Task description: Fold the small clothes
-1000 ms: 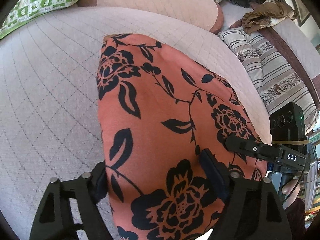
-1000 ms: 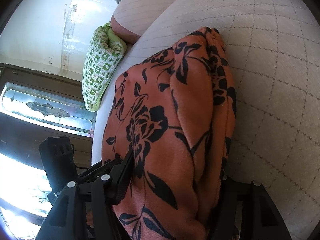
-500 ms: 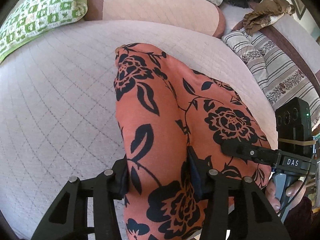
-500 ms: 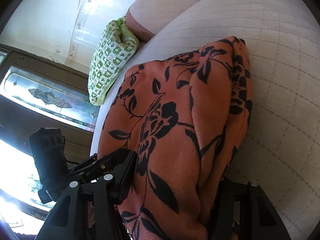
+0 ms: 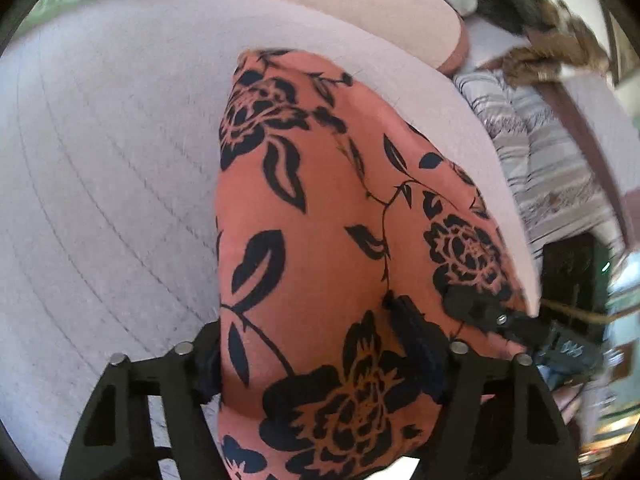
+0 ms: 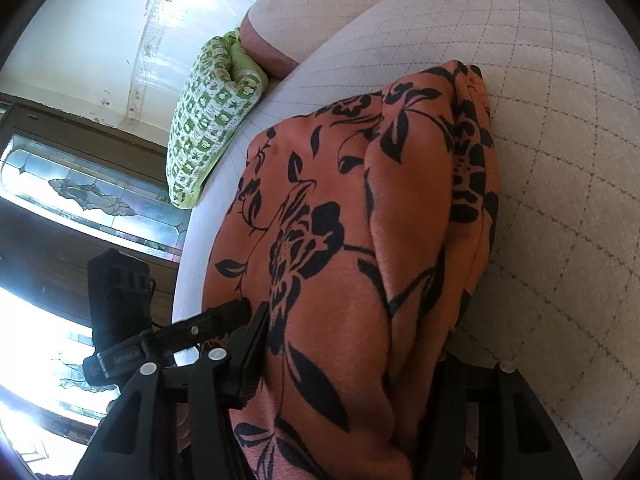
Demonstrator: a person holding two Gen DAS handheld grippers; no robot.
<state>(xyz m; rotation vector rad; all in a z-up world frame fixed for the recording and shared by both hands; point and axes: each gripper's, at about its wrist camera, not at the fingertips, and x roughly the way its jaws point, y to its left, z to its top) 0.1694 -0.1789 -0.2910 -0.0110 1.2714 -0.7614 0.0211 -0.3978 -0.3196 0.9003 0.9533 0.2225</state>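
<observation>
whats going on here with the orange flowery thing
A person is folding a small orange garment with black flowers, holding a handheld tool in each hand. The left tool and the right tool each have their fingers around the near end of the cloth. Its far end rests on a pale quilted cushion, with a green patterned pillow further back.

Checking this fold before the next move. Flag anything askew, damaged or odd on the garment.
Nothing looks damaged. The orange floral garment is held by both the left gripper and the right gripper; its right-hand edge is bunched in uneven layers over the quilted cover, so the fold is not yet flat.
</observation>
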